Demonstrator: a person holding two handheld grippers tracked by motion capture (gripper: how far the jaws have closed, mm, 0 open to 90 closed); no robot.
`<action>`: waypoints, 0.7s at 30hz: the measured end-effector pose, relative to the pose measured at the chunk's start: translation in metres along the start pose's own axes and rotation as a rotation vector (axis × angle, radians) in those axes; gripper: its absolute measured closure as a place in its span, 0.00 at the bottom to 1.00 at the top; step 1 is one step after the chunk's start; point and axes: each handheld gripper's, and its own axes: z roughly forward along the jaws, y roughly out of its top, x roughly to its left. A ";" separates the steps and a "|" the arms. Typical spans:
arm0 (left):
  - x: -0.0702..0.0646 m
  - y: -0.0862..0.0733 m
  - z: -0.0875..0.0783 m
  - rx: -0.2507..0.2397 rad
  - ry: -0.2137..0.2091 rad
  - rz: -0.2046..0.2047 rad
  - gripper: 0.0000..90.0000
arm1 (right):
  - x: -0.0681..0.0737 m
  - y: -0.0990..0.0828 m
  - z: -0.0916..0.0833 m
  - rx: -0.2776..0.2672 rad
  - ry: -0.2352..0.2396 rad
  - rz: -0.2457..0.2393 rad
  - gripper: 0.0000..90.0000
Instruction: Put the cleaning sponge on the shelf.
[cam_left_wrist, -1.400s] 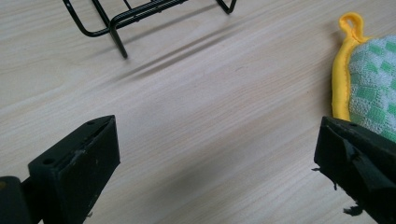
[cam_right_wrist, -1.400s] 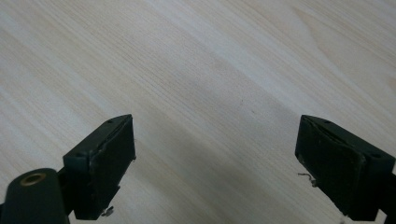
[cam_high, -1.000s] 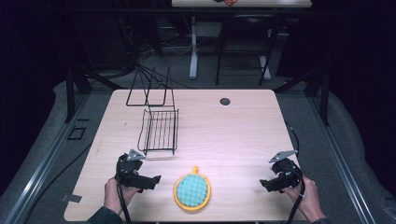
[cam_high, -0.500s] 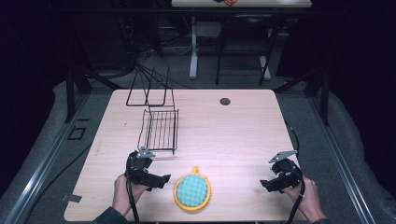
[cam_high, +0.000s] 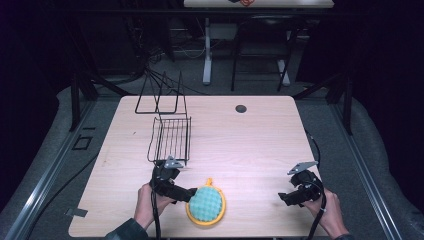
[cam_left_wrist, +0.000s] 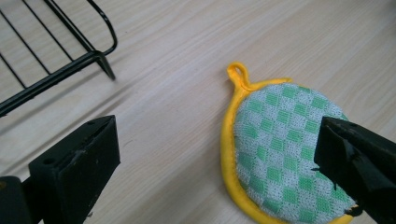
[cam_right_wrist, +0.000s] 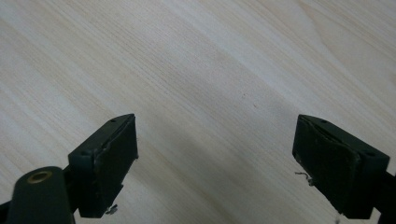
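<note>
The left gripper stands wide open, holding nothing, at the left edge of the round green-and-white checked pot holder with a yellow rim and loop, which lies flat on the light wooden table; one jaw reaches over the cloth. A black wire rack sits just beyond it. The right gripper, well apart, gapes empty above bare wood.

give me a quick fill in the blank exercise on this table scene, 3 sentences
1. The pot holder has a green check middle and a ____ rim.
2. The left gripper, reaching the pot holder, has its jaws ____.
3. The wire rack is coloured ____.

Missing words: yellow; open; black
</note>
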 end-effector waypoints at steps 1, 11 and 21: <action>-0.001 0.000 0.002 0.007 -0.003 -0.002 0.01 | -0.001 0.000 0.000 0.000 -0.003 -0.003 0.15; -0.012 0.004 0.020 0.042 -0.043 0.014 0.04 | 0.000 0.000 0.000 0.006 -0.003 -0.001 0.15; -0.022 0.003 0.037 0.093 -0.073 0.047 0.05 | 0.000 -0.001 0.001 0.003 -0.004 0.004 0.15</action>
